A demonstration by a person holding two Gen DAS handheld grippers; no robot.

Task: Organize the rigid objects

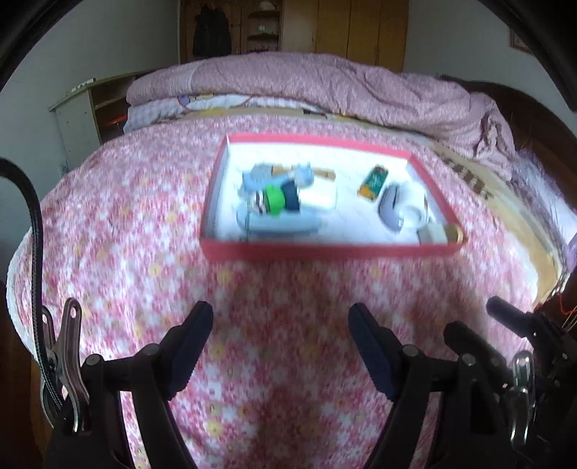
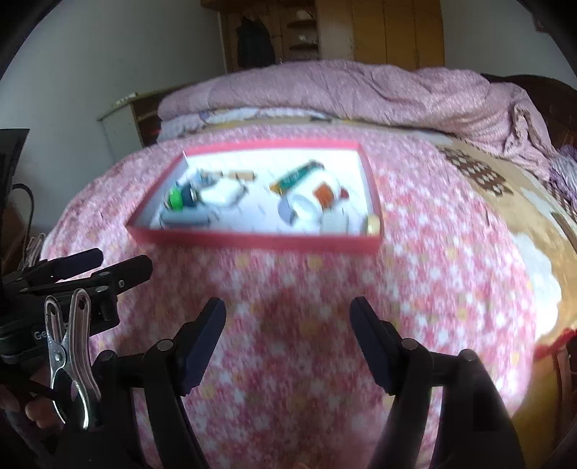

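Right wrist view: right gripper [image 2: 287, 337] spread apart, empty above bedspread [image 2: 288, 281].

Pink floral bedspread [image 1: 144, 223], wooden wardrobe [image 1: 346, 32] behind, white walls [image 1: 119, 39].

Box [image 1: 324, 249] sits mid-bed [image 1: 144, 223], small stuff inside; rolled quilt [image 1: 324, 83] at 12 o'clock behind it.

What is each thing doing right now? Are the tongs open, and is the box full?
Left tongs: open, holding nothing, above the bedspread.
Right tongs: open, holding nothing.
Red box: lidless, flat on the bed, small things inside.
Green cap: in the box, on the left pile.
Green packet: lying flat in the box.
Pink quilt: bunched up behind the box.
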